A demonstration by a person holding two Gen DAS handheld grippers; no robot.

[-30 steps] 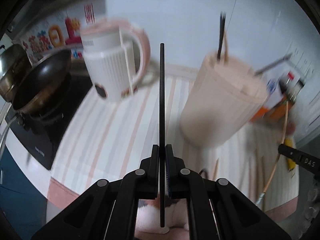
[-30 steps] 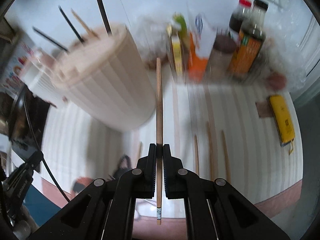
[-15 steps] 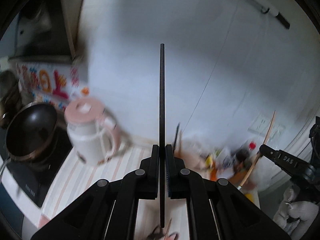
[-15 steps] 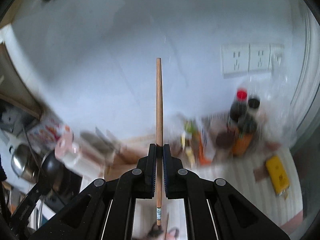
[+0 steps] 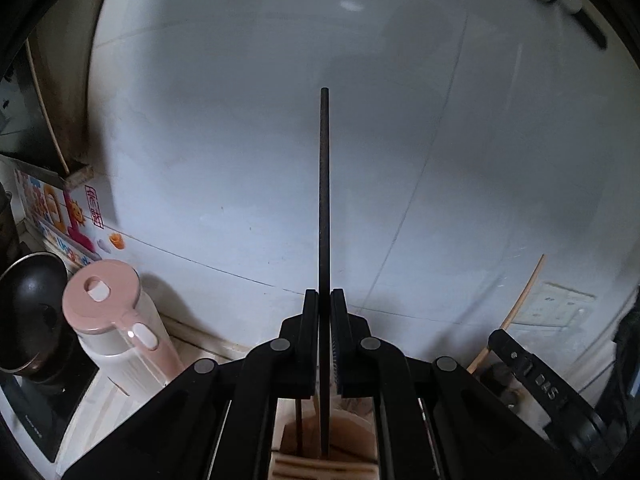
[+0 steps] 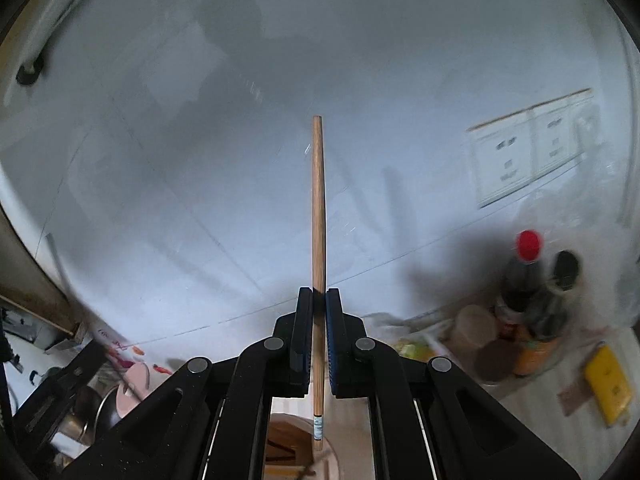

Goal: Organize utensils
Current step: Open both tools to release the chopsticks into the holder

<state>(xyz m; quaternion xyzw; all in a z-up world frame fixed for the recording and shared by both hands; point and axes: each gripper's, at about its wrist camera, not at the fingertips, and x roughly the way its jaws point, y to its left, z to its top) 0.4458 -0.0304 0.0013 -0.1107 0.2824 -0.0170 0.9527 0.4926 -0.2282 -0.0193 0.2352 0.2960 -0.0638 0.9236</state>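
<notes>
My left gripper is shut on a black chopstick, held upright in front of the white wall. Its lower end hangs over the open top of the beige utensil holder, seen between the jaws with another dark stick in it. My right gripper is shut on a wooden chopstick, also upright, its lower tip over the holder's opening. The right gripper and its wooden chopstick also show at the right of the left wrist view.
A pink-lidded white kettle and a dark pan on a stove stand at left. Sauce bottles, a yellow object and wall sockets are at right. The white tiled wall fills the view ahead.
Both grippers have tilted up from looking down at the counter to facing the wall, and moved over the utensil holder. Each keeps its chopstick.
</notes>
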